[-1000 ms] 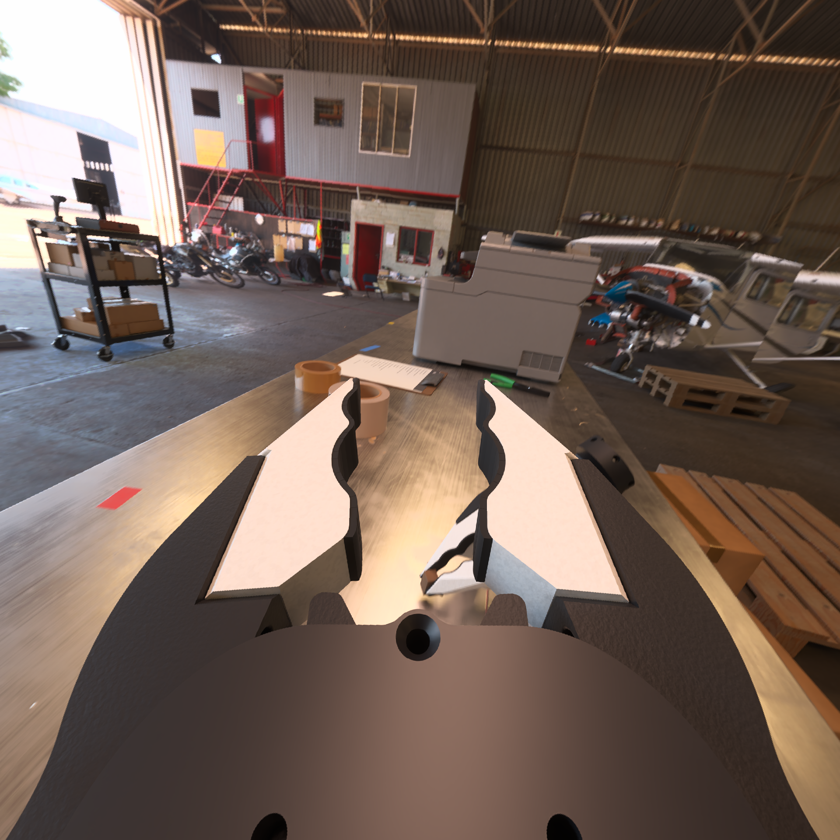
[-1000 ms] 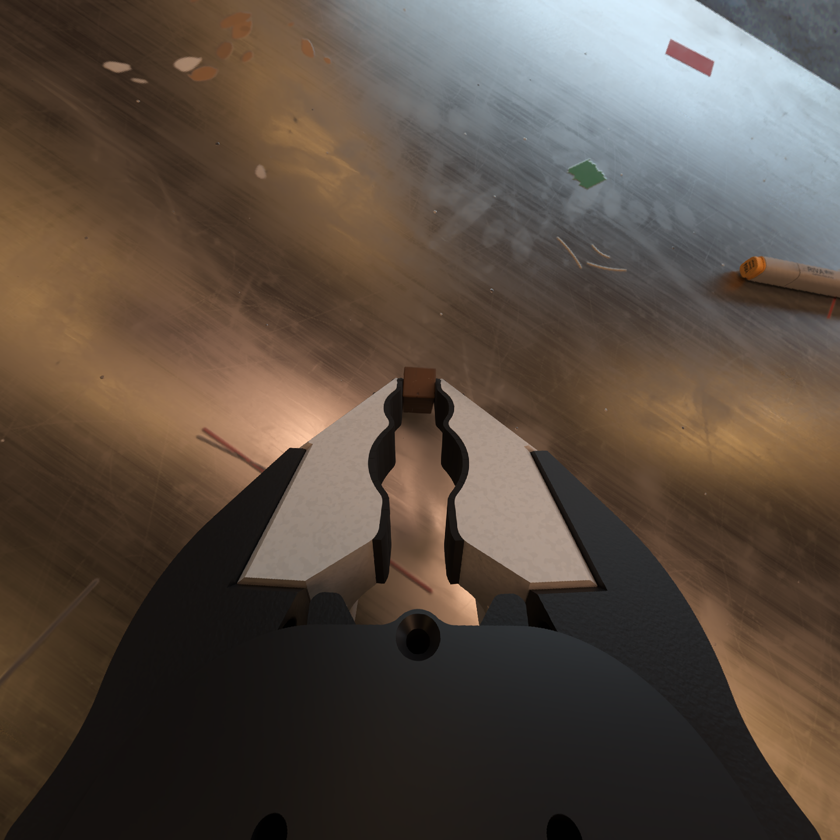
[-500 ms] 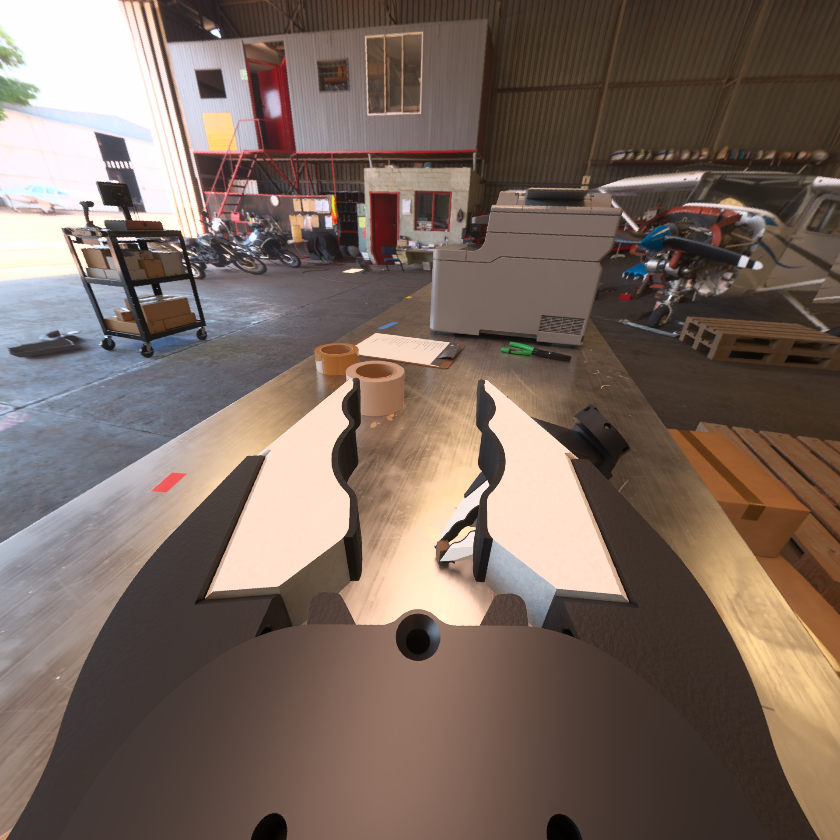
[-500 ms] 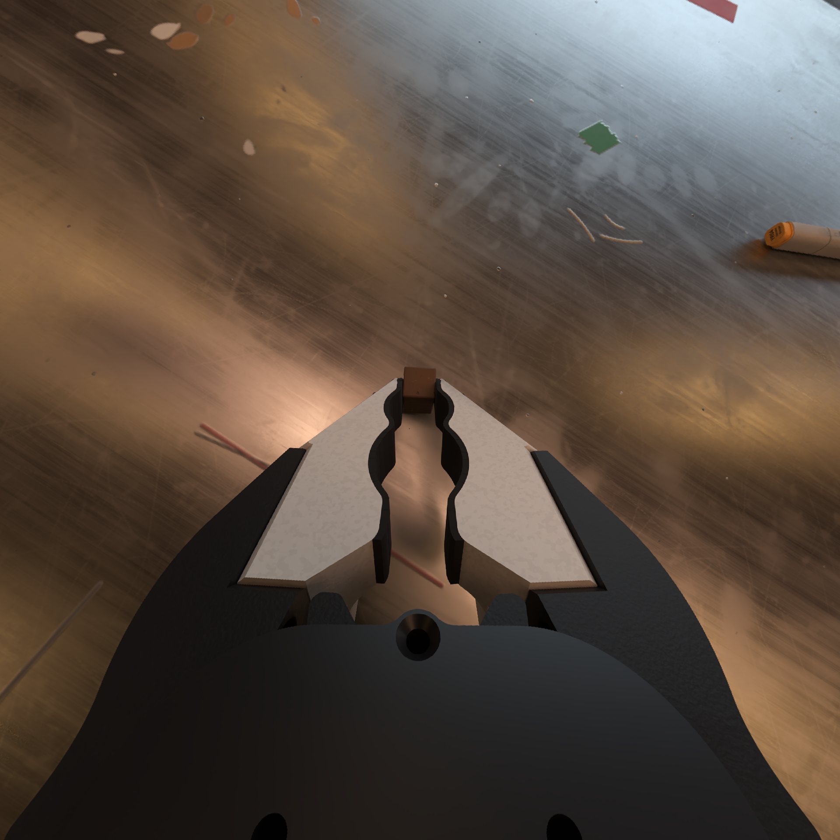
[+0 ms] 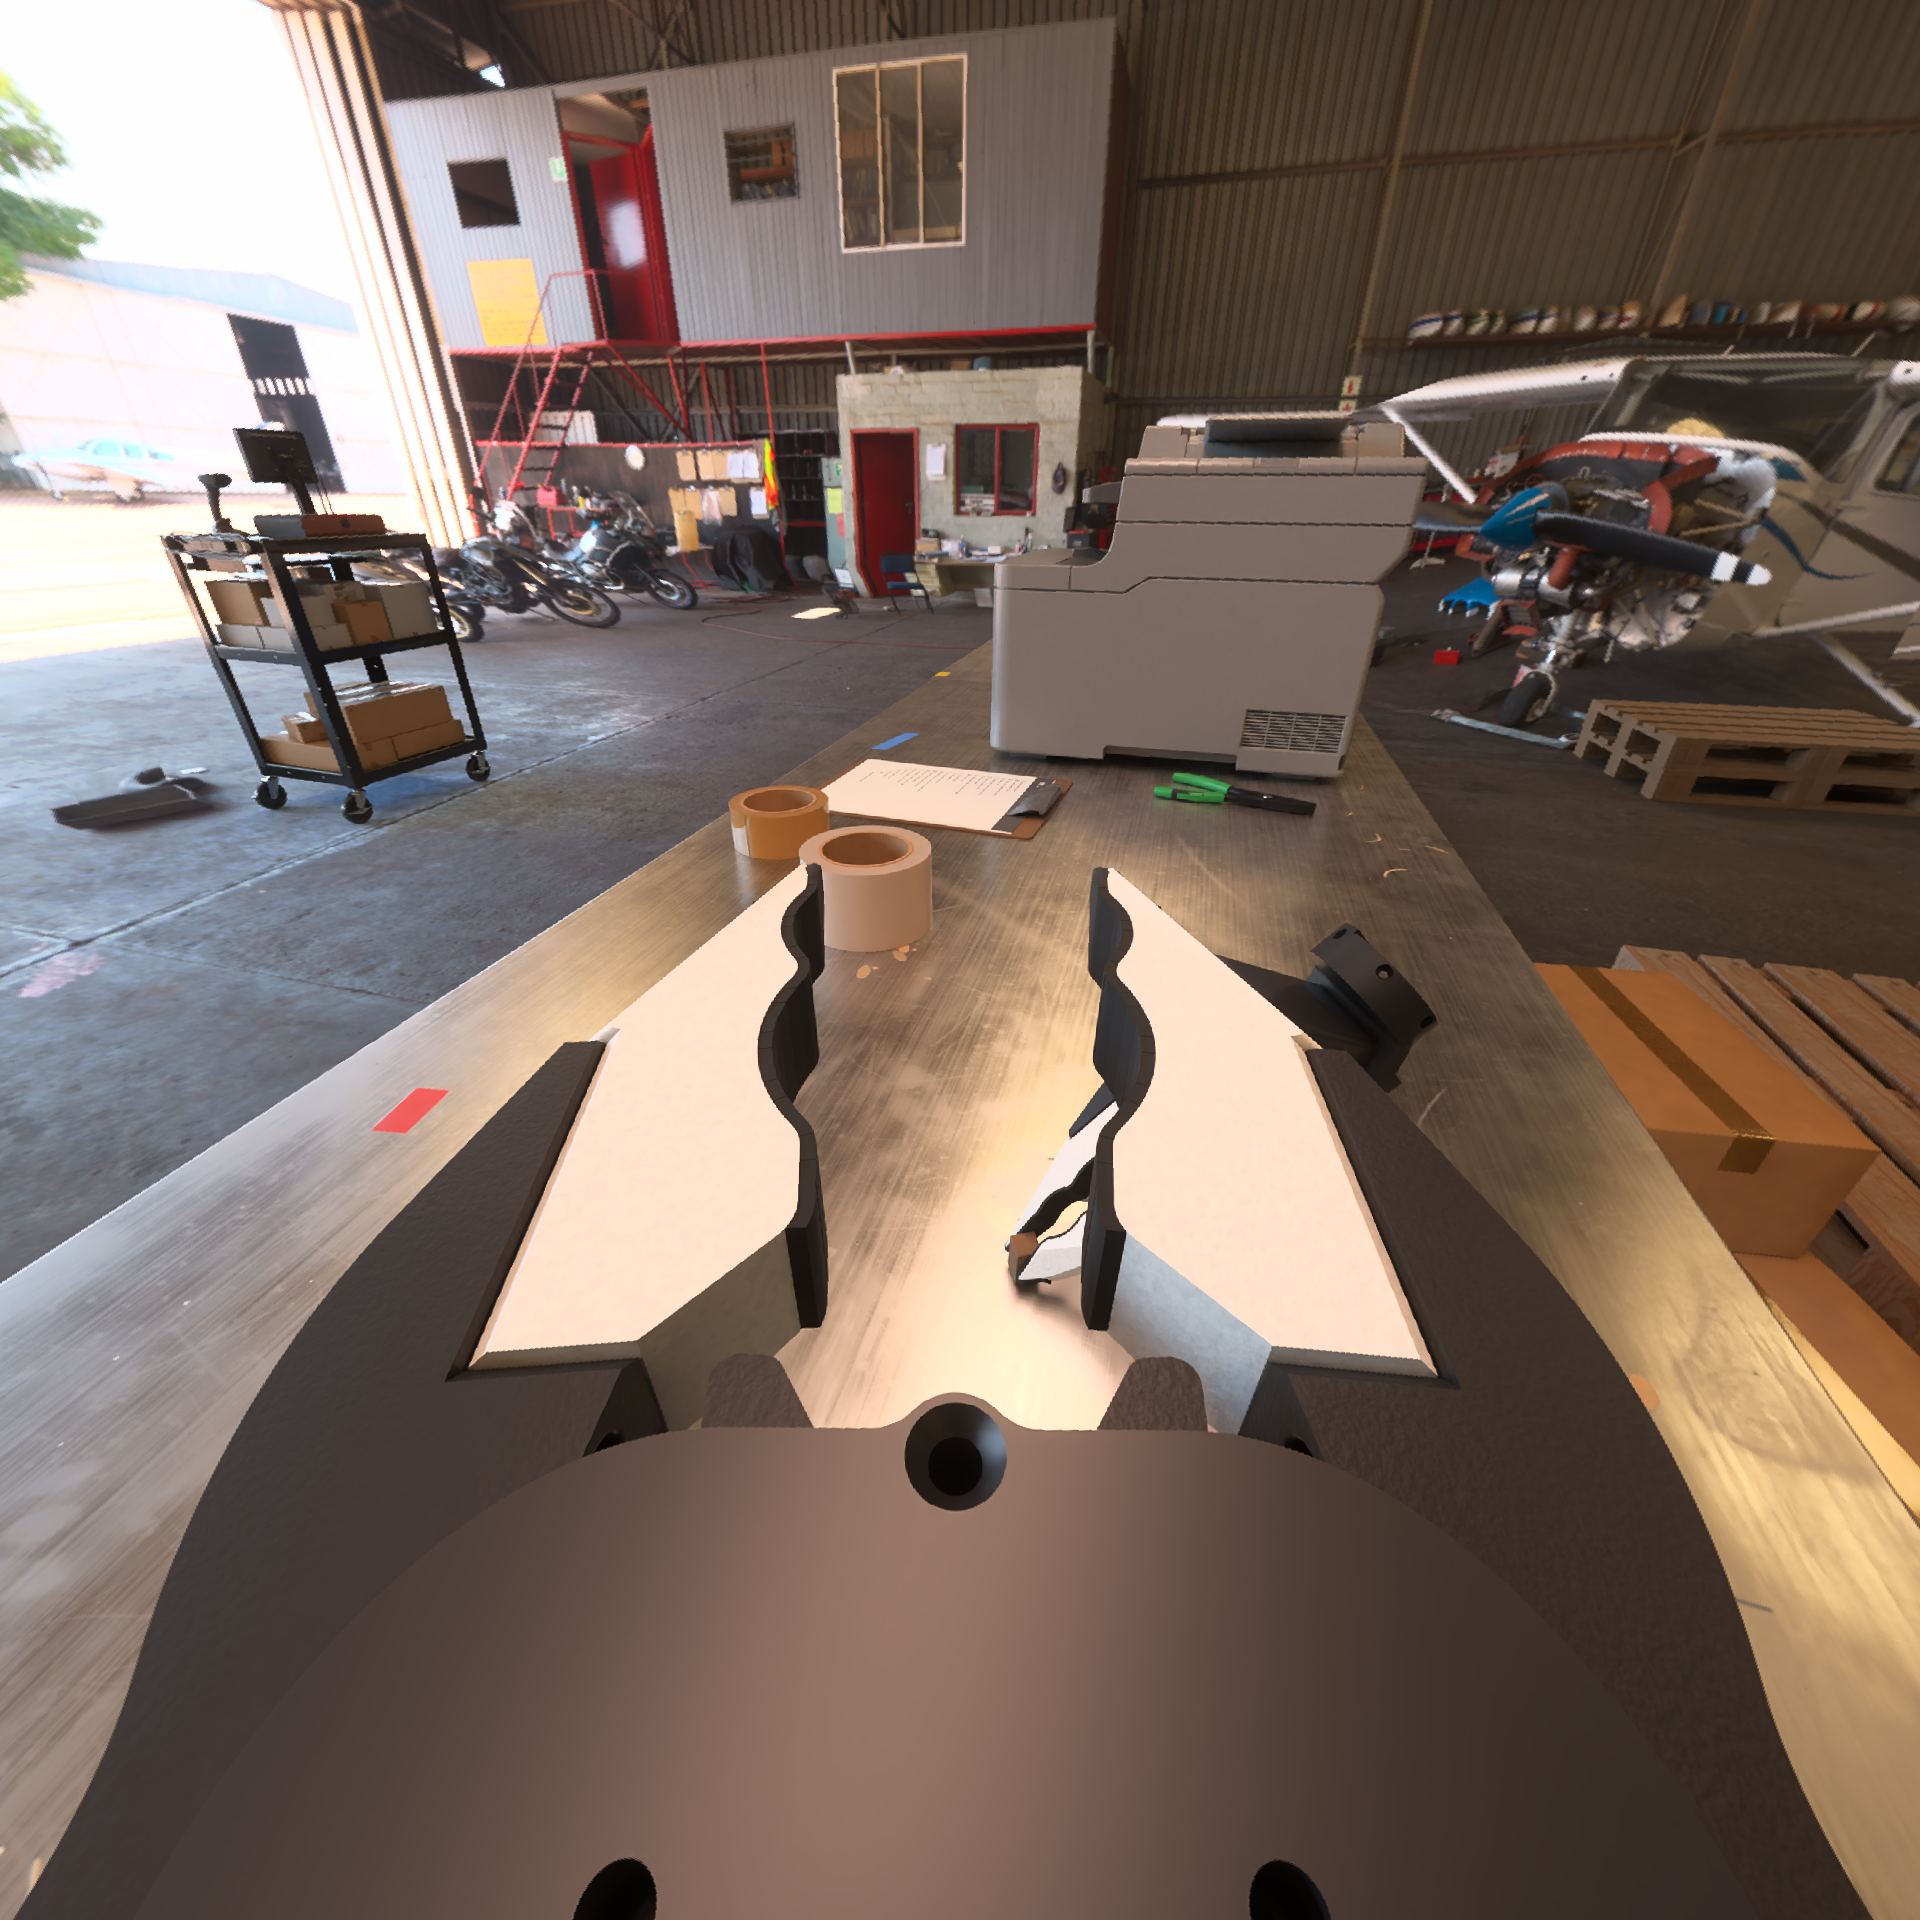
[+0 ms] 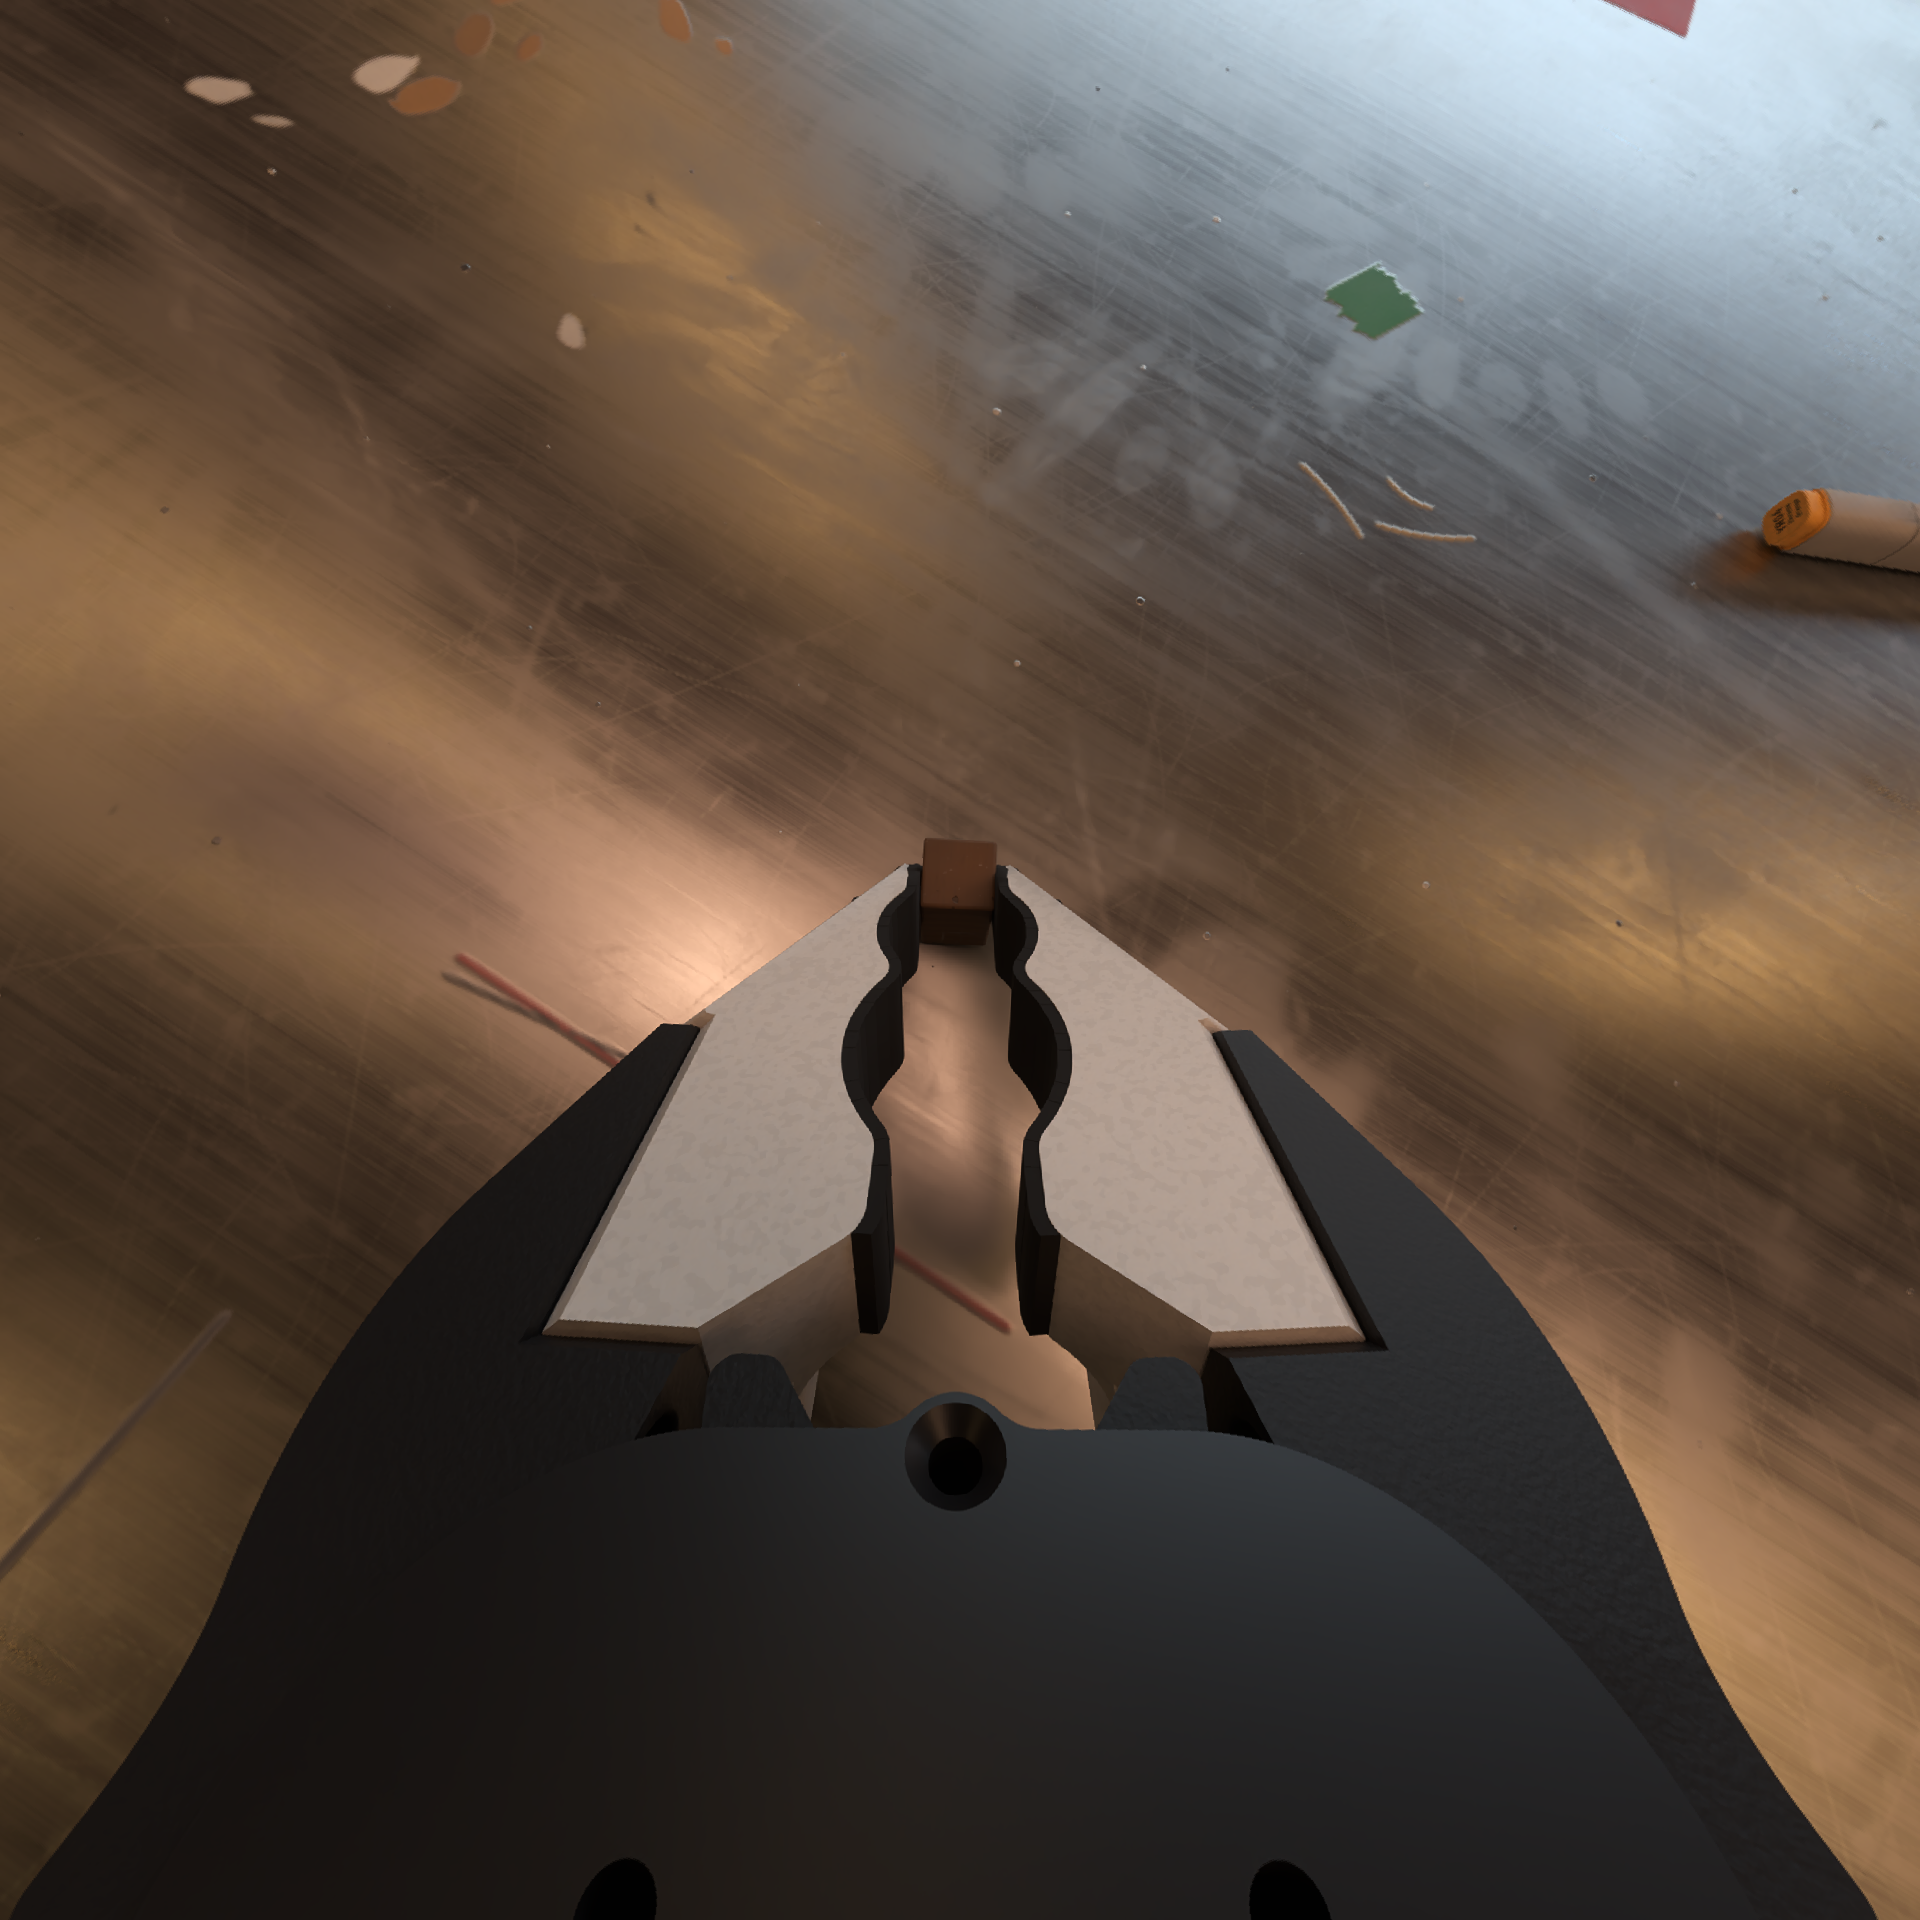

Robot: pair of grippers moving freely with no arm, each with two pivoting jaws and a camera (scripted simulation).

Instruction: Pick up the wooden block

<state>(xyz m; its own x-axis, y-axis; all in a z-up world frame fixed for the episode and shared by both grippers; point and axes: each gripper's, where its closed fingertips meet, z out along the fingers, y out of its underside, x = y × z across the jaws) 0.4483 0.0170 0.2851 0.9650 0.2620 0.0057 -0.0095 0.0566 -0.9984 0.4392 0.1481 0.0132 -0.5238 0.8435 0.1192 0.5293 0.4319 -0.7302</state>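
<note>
The wooden block (image 6: 956,896) is a small brown cube pinched between the fingertips of my right gripper (image 6: 958,878), which is shut on it just above the scratched metal table (image 6: 623,623). In the left wrist view the block (image 5: 1021,1245) shows as a brown speck at the tip of the right gripper's fingers (image 5: 1060,1195), partly hidden behind my own right finger. My left gripper (image 5: 956,883) is open and empty, held above the table (image 5: 956,1039) and to the left of the block.
Two tape rolls (image 5: 868,883) (image 5: 777,821), a clipboard (image 5: 940,795), green markers (image 5: 1205,795) and a grey printer (image 5: 1195,623) stand farther along the table. An orange-capped marker (image 6: 1839,530) and a green scrap (image 6: 1371,301) lie beyond the block. The table edge runs at the right, with a cardboard box (image 5: 1704,1101) beyond it.
The left gripper's view has shifted so that more of the table and the right gripper show. The right gripper stays shut on the block while the table marks drift up and outward.
</note>
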